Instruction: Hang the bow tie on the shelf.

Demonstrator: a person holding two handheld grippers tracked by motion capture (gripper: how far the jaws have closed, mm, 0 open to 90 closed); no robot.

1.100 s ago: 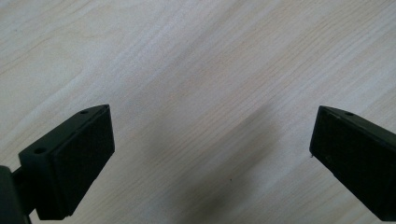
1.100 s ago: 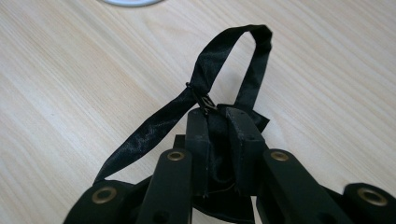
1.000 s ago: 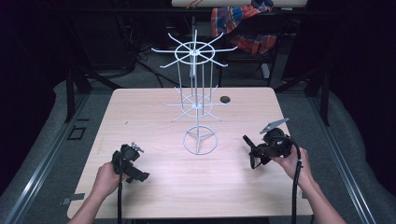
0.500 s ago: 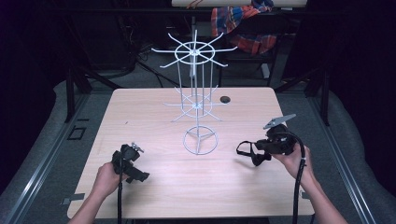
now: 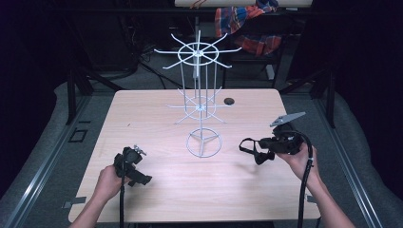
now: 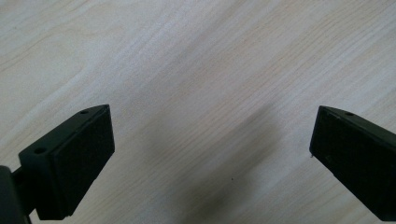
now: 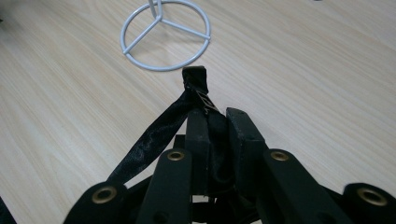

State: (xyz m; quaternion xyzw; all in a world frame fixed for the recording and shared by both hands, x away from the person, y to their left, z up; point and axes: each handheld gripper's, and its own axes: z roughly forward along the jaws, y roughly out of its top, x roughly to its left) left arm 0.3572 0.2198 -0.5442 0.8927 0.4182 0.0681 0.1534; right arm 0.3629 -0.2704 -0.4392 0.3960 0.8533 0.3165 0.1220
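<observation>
- Right now the right gripper [image 5: 259, 151] is off the table [image 5: 152, 114], at the right side, pointing left toward the rack [image 5: 199, 95].
- R jaws are clamped together on a black strap [image 7: 196, 91]; in the right gripper view the strap is pinched between the pads, a folded end sticks out past the tips, and a loop hangs down-left.
- High view: strap [image 5: 249, 147] dangles as a loop off the R jaw tips, above the wood, just right of the rack's ring base [image 5: 203, 143], not touching it.
- R hand [image 5: 297, 159] wraps the gripper body; cable trails back along the forearm; grey plate on top tilts up.
- Left gripper [image 5: 135, 173] is at front-left of table, well apart from rack and strap, held low by the L hand [image 5: 107, 183].
- L jaws wide open w/ nothing between; left gripper view shows both pads [image 6: 88, 144] spread over bare wood grain, shadow between them.
- Can't tell if L tips touch the wood.
- Rack is white wire, upright near table centre-back: ring base w/ three spokes, centre pole, two tiers of radiating hooks; hooks bare.
- Right gripper view: ring base [image 7: 163, 35] lies ahead of the strap end, near but apart.
- Small dark disc [image 5: 229, 100] on table behind-right of rack, far edge.
- Plaid cloth [image 5: 247, 23] hangs behind table, off the work area.
</observation>
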